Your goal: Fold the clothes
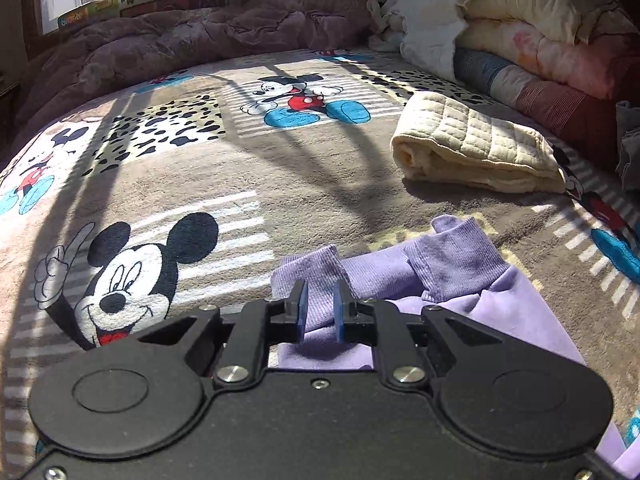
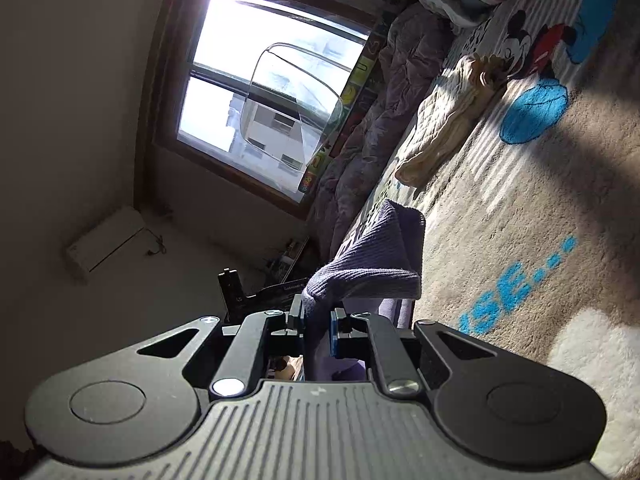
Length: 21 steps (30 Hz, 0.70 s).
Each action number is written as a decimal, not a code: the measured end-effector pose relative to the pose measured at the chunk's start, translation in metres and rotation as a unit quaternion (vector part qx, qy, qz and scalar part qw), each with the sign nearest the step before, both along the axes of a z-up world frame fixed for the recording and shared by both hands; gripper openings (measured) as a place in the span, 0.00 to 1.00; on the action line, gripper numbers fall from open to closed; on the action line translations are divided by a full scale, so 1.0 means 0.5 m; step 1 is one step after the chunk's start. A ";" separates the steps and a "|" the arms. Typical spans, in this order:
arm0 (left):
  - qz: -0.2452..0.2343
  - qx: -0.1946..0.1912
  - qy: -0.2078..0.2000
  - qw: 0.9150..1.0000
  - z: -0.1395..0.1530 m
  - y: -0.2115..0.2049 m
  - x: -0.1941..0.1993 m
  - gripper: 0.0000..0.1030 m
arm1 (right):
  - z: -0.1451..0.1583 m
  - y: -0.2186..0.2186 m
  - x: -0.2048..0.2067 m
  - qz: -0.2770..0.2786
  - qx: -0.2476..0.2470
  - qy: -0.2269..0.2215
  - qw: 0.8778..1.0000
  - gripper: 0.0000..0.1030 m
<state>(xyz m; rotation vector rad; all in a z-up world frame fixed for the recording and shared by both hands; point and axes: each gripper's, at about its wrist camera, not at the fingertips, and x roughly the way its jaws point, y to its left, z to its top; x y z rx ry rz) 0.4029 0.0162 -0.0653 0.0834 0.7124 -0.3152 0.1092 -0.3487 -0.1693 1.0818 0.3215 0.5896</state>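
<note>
A purple sweatshirt (image 1: 460,292) lies bunched on the Mickey Mouse blanket (image 1: 200,184), with two ribbed cuffs (image 1: 456,260) showing. My left gripper (image 1: 320,300) sits low over its left cuff with the jaws narrowly apart around the ribbed cloth. In the right wrist view, tilted sideways, my right gripper (image 2: 318,320) is shut on a ribbed purple cuff (image 2: 368,264) that sticks up between the pads, lifted off the bed. The left gripper's black body shows behind it.
A folded cream quilted garment (image 1: 476,148) lies at the right of the bed, and it also shows in the right wrist view (image 2: 444,120). Rolled duvets and blankets (image 1: 532,36) pile at the far right. A mauve comforter (image 1: 200,36) lies under the window (image 2: 264,88).
</note>
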 end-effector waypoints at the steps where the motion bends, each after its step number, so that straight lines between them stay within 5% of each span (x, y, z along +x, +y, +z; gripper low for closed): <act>1: -0.001 -0.001 -0.001 1.000 -0.003 0.000 -0.003 0.10 | 0.000 0.000 0.000 0.000 0.000 0.001 1.000 0.13; 11: -0.015 -0.011 -0.012 1.000 -0.029 -0.004 -0.037 0.11 | -0.019 -0.017 0.008 -0.012 -0.005 0.025 1.000 0.13; 17: -0.040 0.020 -0.029 0.999 -0.027 0.034 -0.251 0.11 | -0.013 -0.014 0.006 -0.013 -0.006 0.018 1.000 0.13; 21: -0.055 0.030 0.001 0.998 -0.101 0.012 -0.287 0.10 | -0.008 -0.011 -0.003 -0.015 -0.008 0.015 1.000 0.13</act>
